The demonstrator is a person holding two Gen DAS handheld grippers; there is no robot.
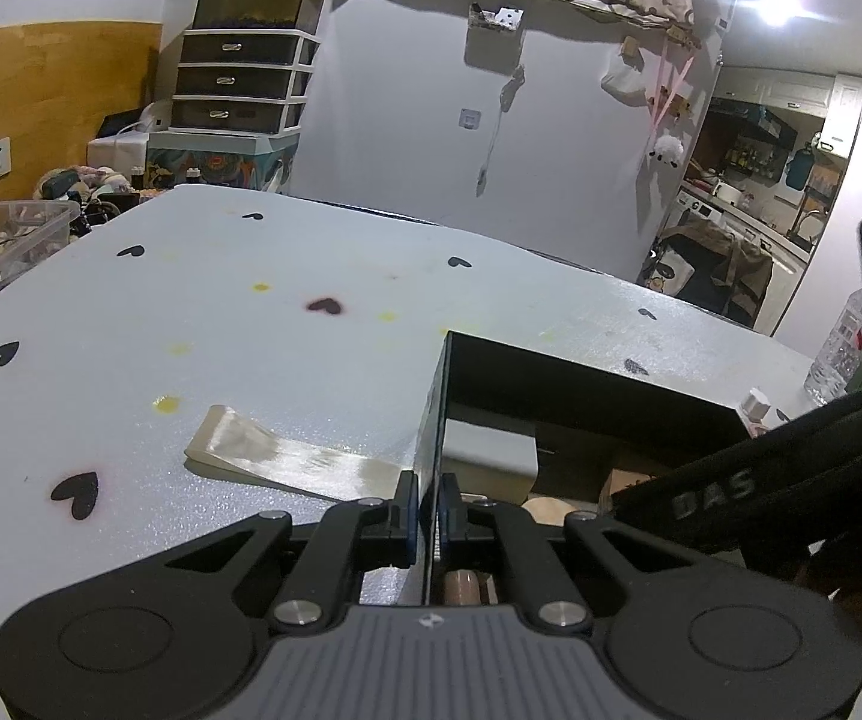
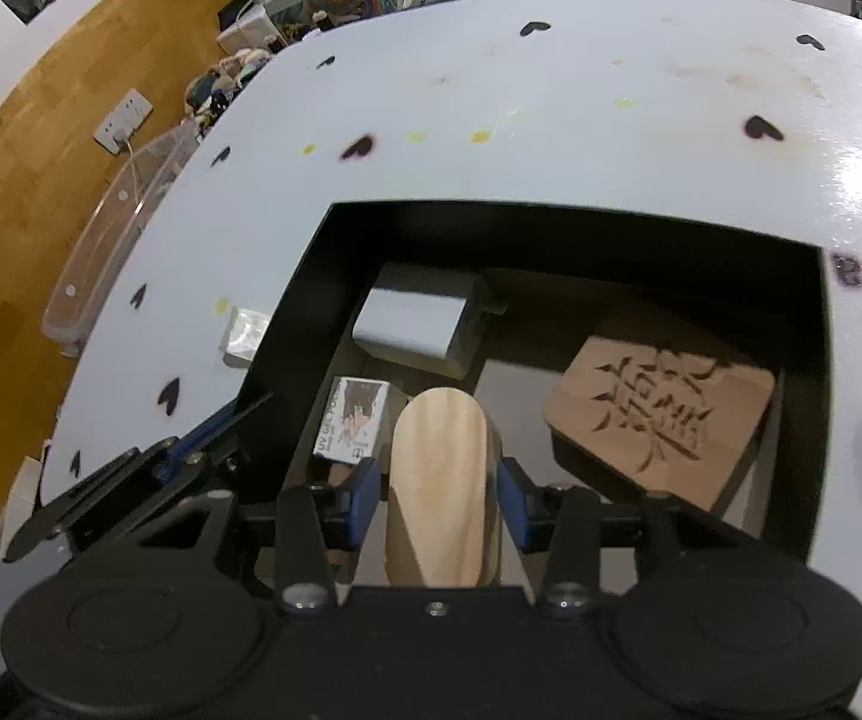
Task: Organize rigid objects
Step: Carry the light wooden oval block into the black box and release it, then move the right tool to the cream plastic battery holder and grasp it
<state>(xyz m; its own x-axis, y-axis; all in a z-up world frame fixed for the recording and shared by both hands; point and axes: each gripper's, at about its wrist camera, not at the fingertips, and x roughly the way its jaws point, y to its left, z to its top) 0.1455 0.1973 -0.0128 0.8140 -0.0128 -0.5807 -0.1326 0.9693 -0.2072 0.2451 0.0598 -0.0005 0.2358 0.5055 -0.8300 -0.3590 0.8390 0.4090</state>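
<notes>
Left fingers [image 1: 428, 507] clamped on black box wall [image 1: 431, 420], right fingers [image 2: 371, 498] loosely flanking wooden piece [image 2: 437, 468]

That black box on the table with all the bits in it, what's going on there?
A person is tidying small hard things into the black box, using a hand-held gripper in each hand. The left hand-held gripper is clamped on the box's side wall. The right hand-held gripper reaches down into the box with a pale wooden piece between its fingers; whether the pads press on it is unclear. Already inside are a grey block, a carved wooden plaque and a small printed carton.
</notes>
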